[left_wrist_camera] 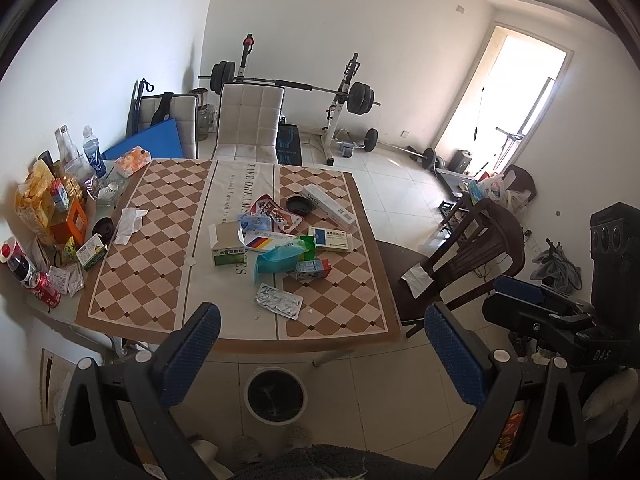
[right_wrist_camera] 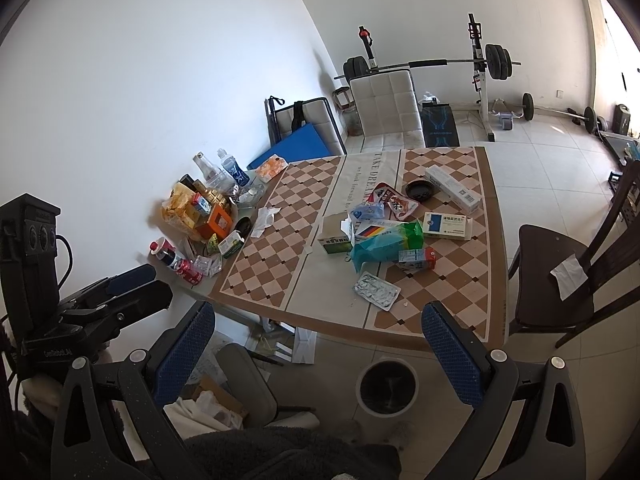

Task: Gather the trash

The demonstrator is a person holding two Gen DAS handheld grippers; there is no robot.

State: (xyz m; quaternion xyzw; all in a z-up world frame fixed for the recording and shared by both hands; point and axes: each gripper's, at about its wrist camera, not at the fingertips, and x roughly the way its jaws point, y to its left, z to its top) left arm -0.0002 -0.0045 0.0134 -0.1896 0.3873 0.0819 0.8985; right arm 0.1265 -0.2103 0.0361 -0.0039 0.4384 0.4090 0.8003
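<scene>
Left gripper [left_wrist_camera: 320, 354]: jaws apart, holding nothing. Right gripper [right_wrist_camera: 320, 354]: jaws apart, holding nothing. Trash bin [left_wrist_camera: 275, 397], dark-lined, on floor at table [left_wrist_camera: 248, 336] edge, between left fingers near 6 o'clock. Blister pack [left_wrist_camera: 279, 301] on table, 12 o'clock from left gripper; teal wrapper [left_wrist_camera: 280, 258] and cartons beyond it.

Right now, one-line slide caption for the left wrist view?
Open left gripper hovers before a trash-strewn table, bin on the floor below.
</scene>
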